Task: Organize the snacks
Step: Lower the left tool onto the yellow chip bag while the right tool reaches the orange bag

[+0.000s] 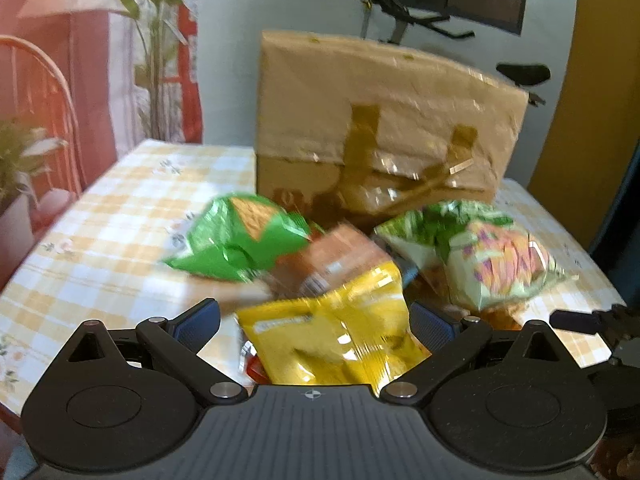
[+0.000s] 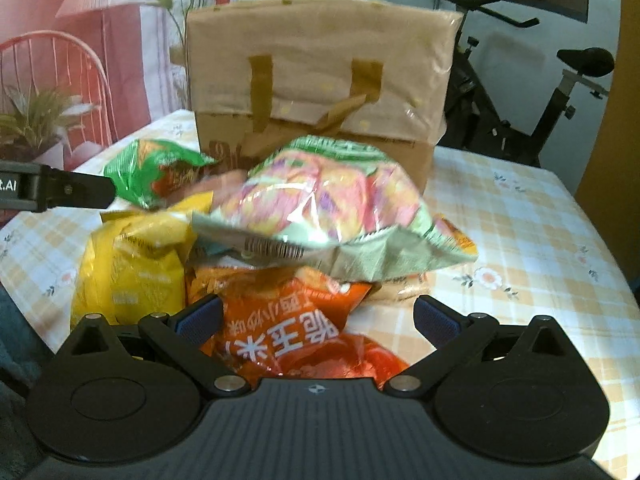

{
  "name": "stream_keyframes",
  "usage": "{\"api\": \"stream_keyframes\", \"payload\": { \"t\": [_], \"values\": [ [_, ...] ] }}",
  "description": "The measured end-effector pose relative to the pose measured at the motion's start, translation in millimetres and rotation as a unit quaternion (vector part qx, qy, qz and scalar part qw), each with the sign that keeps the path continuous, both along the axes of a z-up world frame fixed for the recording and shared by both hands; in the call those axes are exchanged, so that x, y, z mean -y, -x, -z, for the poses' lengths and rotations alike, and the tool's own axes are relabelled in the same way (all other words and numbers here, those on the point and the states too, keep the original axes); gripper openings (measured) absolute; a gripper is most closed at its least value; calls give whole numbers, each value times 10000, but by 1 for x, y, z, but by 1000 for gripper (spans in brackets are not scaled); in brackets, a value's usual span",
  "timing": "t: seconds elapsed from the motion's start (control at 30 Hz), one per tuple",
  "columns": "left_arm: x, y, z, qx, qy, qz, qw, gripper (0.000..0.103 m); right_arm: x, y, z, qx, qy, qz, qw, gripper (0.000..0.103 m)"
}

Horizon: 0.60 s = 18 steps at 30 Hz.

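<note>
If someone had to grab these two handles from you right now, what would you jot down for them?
Left gripper: open, jaws either side of the yellow bag, not squeezing it.
Right gripper: open, over the orange bag, holding nothing.
Snacks sit heaped on the table in front of the tan tote: a dark green bag at the back left, a pale green bag on top.
Done: nothing sorted that I can see; the tote's inside is hidden.
Left: pick up every bag and put it in order.

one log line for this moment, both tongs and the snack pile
left tongs: open around yellow bag | right tongs: open over orange bag | tote bag: behind pile
</note>
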State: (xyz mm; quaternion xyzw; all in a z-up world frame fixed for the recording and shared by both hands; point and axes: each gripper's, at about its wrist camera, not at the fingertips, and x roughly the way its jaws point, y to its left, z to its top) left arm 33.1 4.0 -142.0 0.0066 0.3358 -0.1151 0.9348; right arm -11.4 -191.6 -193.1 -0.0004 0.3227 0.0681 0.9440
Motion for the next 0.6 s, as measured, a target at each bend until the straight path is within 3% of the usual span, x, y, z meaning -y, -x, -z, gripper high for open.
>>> {"api": "stream_keyframes", "payload": {
  "t": [0.27,0.6],
  "values": [
    [8,-6,20,-330,-165,62,9993,101,-4,-5,12,-142,-101,-176,9997,103],
    [12,-16,36,-432,-34,220,9988,102,-17,-11,26,-231,126,-354,9990,103]
  ]
}}
